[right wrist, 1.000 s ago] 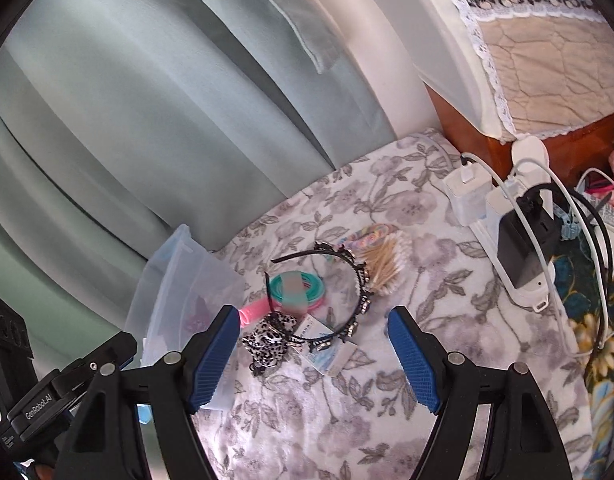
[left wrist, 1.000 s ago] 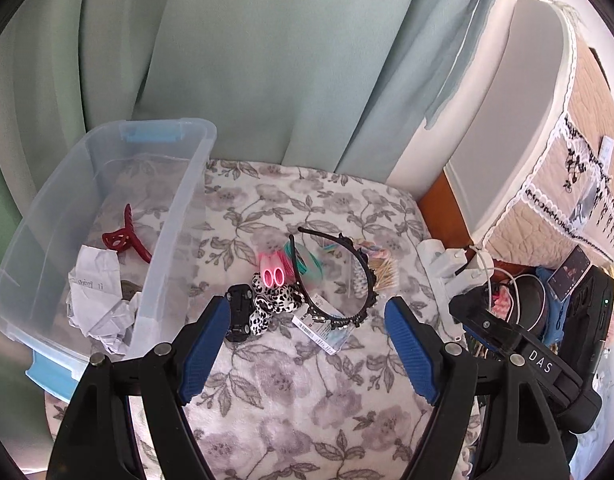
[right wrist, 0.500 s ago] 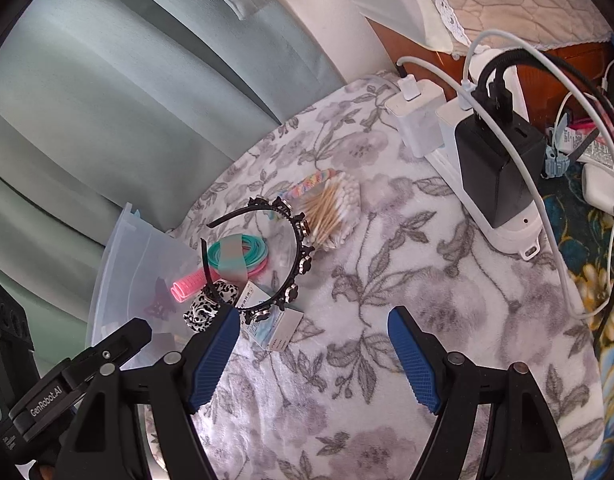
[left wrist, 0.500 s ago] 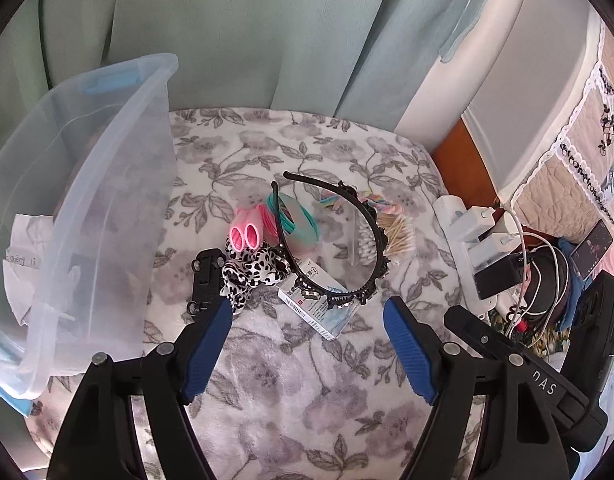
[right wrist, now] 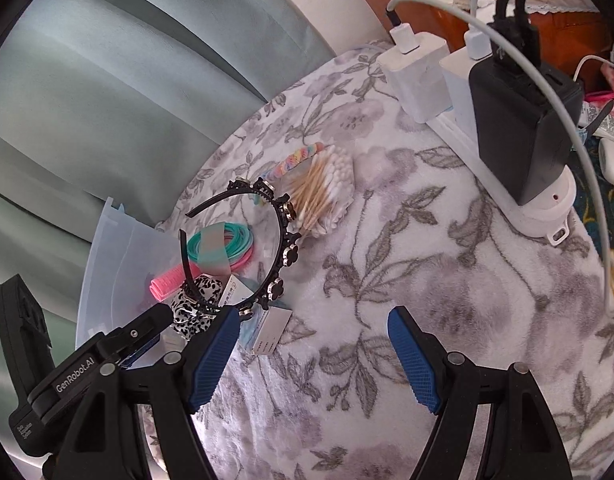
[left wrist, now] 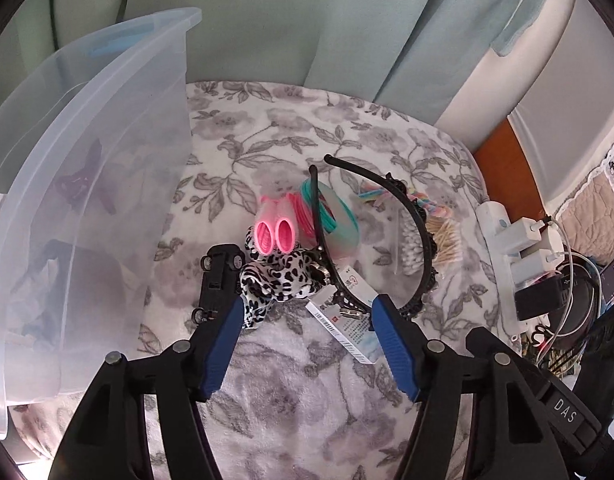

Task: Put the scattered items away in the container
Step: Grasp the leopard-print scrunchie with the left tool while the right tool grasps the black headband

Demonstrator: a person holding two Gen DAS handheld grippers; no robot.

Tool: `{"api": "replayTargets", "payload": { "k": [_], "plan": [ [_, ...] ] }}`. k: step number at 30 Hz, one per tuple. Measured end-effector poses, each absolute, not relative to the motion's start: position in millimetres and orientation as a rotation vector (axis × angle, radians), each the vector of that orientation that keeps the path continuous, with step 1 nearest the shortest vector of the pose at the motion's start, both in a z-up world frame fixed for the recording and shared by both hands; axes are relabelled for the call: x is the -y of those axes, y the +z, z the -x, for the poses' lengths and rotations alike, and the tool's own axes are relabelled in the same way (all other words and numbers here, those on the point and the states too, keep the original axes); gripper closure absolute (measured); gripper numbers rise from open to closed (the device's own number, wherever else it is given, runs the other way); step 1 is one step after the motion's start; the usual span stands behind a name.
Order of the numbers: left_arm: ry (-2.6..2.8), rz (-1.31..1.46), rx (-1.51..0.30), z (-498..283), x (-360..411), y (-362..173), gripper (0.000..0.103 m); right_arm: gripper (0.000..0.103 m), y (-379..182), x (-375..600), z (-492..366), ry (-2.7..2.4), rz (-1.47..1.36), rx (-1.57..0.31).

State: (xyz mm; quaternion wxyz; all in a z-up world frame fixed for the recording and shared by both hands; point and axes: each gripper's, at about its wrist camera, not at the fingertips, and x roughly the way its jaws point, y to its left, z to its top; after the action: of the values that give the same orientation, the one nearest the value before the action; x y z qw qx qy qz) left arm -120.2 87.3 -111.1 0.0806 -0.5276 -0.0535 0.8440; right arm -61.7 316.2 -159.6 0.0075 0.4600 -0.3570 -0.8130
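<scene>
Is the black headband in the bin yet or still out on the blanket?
Out. The headband lies on the floral blanket beside the clear bin, among the other hair things.

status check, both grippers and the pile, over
Left gripper closing in, nothing gripped. Right gripper open, empty. Scrunchie, headband outside bin.

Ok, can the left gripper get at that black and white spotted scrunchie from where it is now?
Probably yes. The left gripper is open, its jaws have just been closing, and the scrunchie lies just beyond the tips, uncovered. The black toy car by the left finger and the headband crowd it.
</scene>
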Motion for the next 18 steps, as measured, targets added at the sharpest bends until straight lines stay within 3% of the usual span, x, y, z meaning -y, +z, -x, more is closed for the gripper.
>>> {"api": "replayTargets", "payload": {
  "k": [11, 14, 18],
  "plan": [
    [2.528, 1.596, 0.172, 132.7, -74.6, -134.5, 0.043, 0.024, -176.5, -304.8, 97.3, -2.457, -1.421, 1.152],
    [2.514, 1.597, 0.165, 136.0, -76.2, -139.5, 0.052, 0.027, -179.6, -302.5, 105.3, -2.435, -1.424, 1.177],
    [2.503, 1.588, 0.153, 137.1, -78.2, -143.4, 0.055, 0.034, -184.2, -298.3, 115.6, -2.411, -1.442, 1.193]
  ]
}}
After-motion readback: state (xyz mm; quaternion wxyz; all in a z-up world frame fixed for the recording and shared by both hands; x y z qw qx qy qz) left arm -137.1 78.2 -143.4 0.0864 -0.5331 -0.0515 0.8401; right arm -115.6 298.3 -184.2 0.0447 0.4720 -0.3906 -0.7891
